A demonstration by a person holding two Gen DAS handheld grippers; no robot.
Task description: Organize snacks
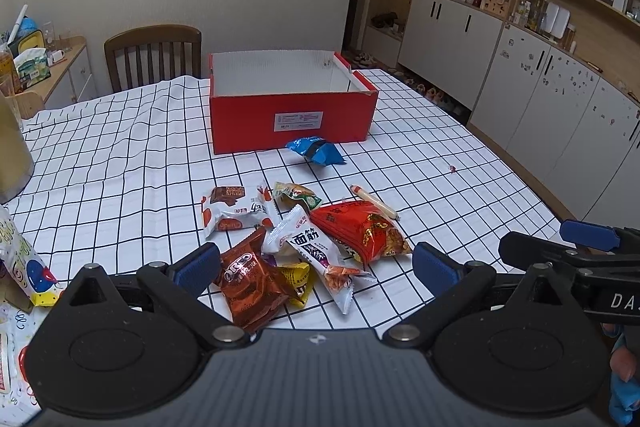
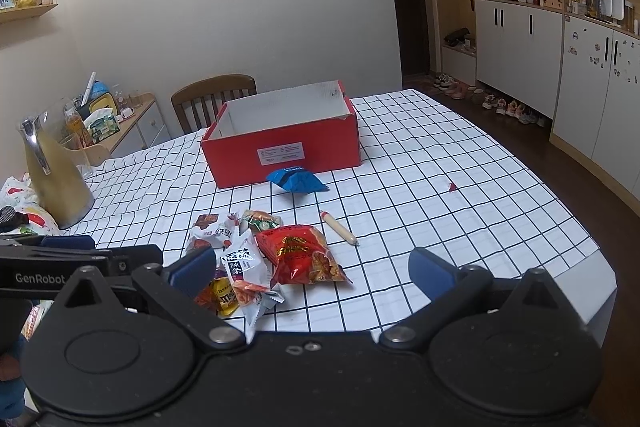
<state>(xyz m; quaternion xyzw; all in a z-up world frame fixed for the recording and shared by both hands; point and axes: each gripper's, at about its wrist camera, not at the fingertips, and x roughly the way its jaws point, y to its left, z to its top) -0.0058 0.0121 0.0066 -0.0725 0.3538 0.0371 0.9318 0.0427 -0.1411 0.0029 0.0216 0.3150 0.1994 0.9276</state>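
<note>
Snacks heaped on checked cloth, blue packet beside red box, left gripper and right gripper both spread wide, holding nothing

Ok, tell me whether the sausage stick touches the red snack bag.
Apart. The right wrist view shows white tablecloth between the sausage stick and the red snack bag.

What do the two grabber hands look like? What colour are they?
Both are black plastic. The left gripper and right gripper each have two fingers with blue pads, silver pivot pins and round black discs. Side-on, white lettering shows on each: "DA" on one, "GenRobot" on the other.
</note>
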